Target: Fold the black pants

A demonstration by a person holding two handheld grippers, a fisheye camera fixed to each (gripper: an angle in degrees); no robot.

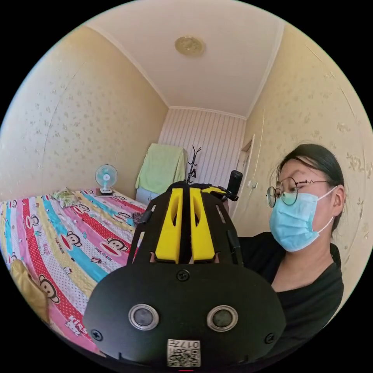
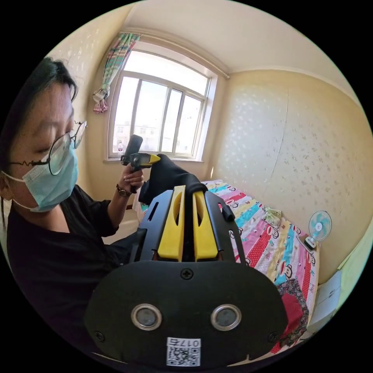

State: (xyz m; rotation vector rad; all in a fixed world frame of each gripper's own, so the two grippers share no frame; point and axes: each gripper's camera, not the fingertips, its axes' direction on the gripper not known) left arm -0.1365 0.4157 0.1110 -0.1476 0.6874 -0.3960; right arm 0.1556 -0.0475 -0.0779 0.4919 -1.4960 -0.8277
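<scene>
Striped cartoon bedsheet (image 1: 58, 241) covers the bed, small fan (image 1: 106, 176) by the wallpapered wall. Both grippers, left gripper (image 1: 185, 190) and right gripper (image 2: 189, 189), pinch black pants (image 2: 167, 176).

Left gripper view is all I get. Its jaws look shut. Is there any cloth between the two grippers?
Observer: Yes. In the right gripper view the black pants run from the left gripper to the jaw tips of the right gripper.
Operator: Off the bed?
Observer: That stretch is. It hangs above the striped monkey-print bedsheet.
Operator: What's behind the left gripper?
Observer: A bright multi-pane window with a tied-back striped curtain.
</scene>
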